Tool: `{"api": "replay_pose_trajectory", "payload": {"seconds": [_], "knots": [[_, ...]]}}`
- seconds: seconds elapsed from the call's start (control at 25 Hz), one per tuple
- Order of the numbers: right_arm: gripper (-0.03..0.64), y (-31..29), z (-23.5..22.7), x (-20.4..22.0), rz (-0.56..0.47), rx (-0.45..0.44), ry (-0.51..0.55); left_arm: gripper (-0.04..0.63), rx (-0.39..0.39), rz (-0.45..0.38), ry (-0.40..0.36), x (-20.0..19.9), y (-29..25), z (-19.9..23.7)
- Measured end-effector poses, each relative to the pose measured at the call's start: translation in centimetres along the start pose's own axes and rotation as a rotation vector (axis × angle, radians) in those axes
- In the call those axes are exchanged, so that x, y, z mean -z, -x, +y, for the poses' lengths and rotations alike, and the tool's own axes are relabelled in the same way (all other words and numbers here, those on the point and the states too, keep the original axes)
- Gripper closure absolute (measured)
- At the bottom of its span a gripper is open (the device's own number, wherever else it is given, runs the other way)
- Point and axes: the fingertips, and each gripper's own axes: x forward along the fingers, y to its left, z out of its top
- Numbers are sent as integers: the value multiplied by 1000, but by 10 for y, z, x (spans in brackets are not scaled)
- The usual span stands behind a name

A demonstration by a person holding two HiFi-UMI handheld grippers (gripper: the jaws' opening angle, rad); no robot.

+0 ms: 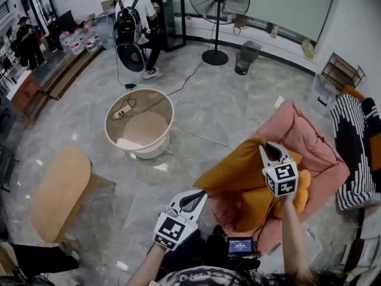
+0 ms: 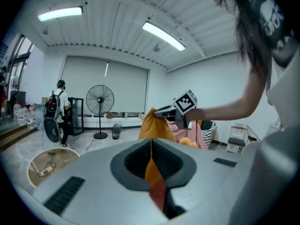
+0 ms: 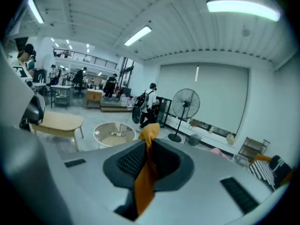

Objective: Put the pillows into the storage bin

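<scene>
An orange pillow (image 1: 235,173) hangs lifted between my two grippers, above a pink cushion (image 1: 312,140) on the floor. My left gripper (image 1: 200,194) is shut on the pillow's near corner; its cloth (image 2: 151,165) shows pinched between the jaws. My right gripper (image 1: 271,151) is shut on the upper far corner, with orange fabric (image 3: 147,170) clamped in its jaws. A second orange pillow (image 1: 299,196) lies on the pink cushion under the right gripper. The round white storage bin (image 1: 159,103) stands open on the floor to the left, with a power strip (image 1: 122,112) inside.
A wooden table (image 1: 59,189) stands at the left, near the bin. A cable (image 1: 199,137) runs over the floor from the bin. A person with a backpack (image 1: 134,25), a floor fan (image 1: 217,5) and a waste basket (image 1: 246,56) are farther back. A striped blanket (image 1: 354,151) lies at right.
</scene>
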Motion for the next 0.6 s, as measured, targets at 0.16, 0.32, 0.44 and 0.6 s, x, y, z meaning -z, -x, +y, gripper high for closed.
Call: {"api": "replay_pose_trajectory", "payload": {"seconds": [0.16, 0.32, 0.44, 0.6], "knots": [[580, 38, -27, -45, -136, 112, -85, 580, 55, -24, -49, -11, 7, -11], [580, 73, -37, -78, -231, 206, -111, 580, 127, -54, -83, -18, 9, -24], [583, 104, -37, -105, -325, 252, -157, 580, 166, -68, -102, -28, 15, -36], [583, 157, -55, -132, -441, 358, -201, 580, 247, -94, -135, -34, 10, -53]]}}
